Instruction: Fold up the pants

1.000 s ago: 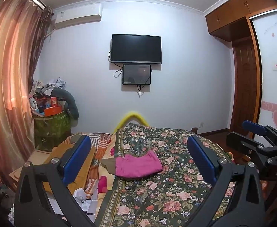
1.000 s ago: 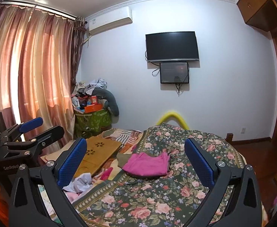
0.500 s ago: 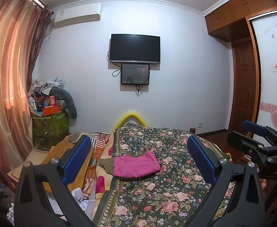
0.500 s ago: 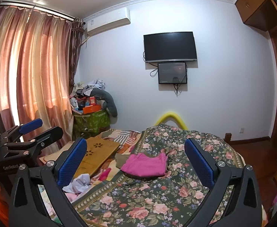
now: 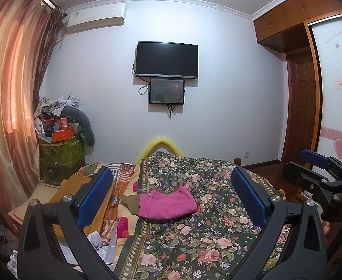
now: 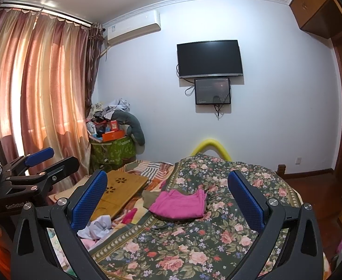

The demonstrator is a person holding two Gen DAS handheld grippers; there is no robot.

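Observation:
Folded pink pants lie on the floral bedspread, partly on an olive-brown garment. They also show in the right wrist view. My left gripper is open and empty, held well above and short of the pants. My right gripper is open and empty, also held back from them. The right gripper shows at the right edge of the left wrist view, and the left gripper at the left edge of the right wrist view.
A wooden lap tray and loose clothes lie on the bed's left side. A green cluttered box stands by the curtains. A TV hangs on the far wall. A wooden door is at right.
Both views have tilted slightly upward; the pants sit a little lower in frame. Both grippers stay open and empty.

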